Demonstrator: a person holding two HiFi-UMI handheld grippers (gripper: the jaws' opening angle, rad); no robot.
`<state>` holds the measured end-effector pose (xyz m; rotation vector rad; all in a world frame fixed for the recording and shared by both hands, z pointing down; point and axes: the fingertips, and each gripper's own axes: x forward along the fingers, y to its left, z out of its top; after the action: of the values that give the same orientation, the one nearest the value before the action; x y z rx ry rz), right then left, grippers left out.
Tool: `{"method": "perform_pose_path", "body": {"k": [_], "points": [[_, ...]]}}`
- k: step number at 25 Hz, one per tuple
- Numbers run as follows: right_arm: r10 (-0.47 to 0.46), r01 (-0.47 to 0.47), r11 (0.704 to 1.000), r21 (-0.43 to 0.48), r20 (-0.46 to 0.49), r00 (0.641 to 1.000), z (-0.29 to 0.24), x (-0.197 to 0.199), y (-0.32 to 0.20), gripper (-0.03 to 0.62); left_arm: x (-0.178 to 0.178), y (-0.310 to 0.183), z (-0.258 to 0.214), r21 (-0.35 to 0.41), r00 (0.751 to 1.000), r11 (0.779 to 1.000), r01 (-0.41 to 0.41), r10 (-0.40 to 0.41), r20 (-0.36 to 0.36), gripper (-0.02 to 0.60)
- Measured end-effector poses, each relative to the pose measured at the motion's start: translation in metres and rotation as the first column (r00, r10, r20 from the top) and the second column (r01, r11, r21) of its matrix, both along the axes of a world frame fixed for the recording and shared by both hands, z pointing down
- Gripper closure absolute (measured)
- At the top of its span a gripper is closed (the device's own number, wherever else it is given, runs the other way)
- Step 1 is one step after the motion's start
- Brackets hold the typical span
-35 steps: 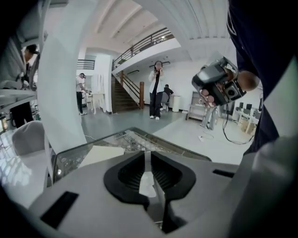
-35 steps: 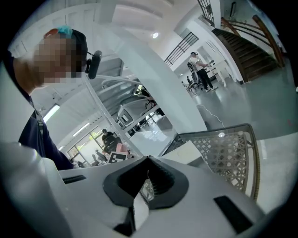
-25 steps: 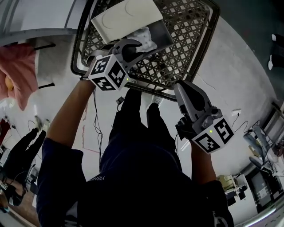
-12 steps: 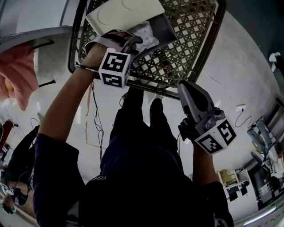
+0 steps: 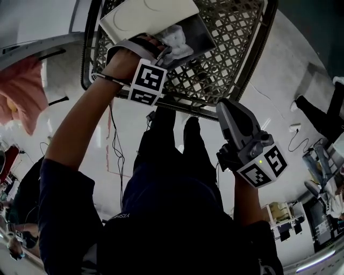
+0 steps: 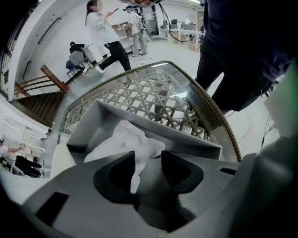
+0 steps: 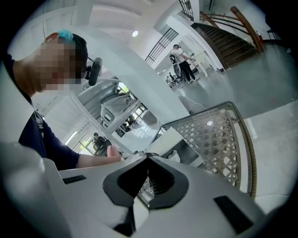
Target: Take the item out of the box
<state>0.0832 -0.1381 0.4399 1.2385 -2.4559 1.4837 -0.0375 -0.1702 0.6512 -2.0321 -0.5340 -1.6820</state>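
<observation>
An open grey box (image 5: pixel 198 36) with a white lid (image 5: pixel 145 15) lies on a dark lattice table (image 5: pixel 236 48). A crumpled white item (image 5: pixel 177 40) rests inside it. My left gripper (image 5: pixel 165 51) reaches into the box. In the left gripper view its jaws (image 6: pixel 148 158) are opening, and a strand of the white item (image 6: pixel 125 142) hangs between them, close to the left jaw, without being pinched. The box wall (image 6: pixel 158 129) stands just beyond. My right gripper (image 5: pixel 226 106) hovers at the table's near edge, shut with nothing in it (image 7: pixel 148 157).
The lattice table (image 7: pixel 214 135) has a raised dark rim (image 5: pixel 252 59). A pink cloth (image 5: pixel 24 91) hangs at the left. Cables (image 5: pixel 114 156) run over the floor below. People (image 6: pixel 100 32) stand in the background near a wooden staircase (image 6: pixel 42 88).
My left gripper has moved forward and into the box, over the white item, and its jaws have widened. The right gripper has stayed where it was.
</observation>
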Motion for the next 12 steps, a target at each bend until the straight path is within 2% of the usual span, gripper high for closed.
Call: {"method": "perform_pose_path", "body": {"k": [12], "points": [[-0.005,0.005,1.000,-0.002,0.016,1.000,0.0021,0.0042,0.0006,0.571,-0.0075,-0.0020,0.0087,0.078,0.993,0.994,-0.080,0.073,0.094,0.405]]}}
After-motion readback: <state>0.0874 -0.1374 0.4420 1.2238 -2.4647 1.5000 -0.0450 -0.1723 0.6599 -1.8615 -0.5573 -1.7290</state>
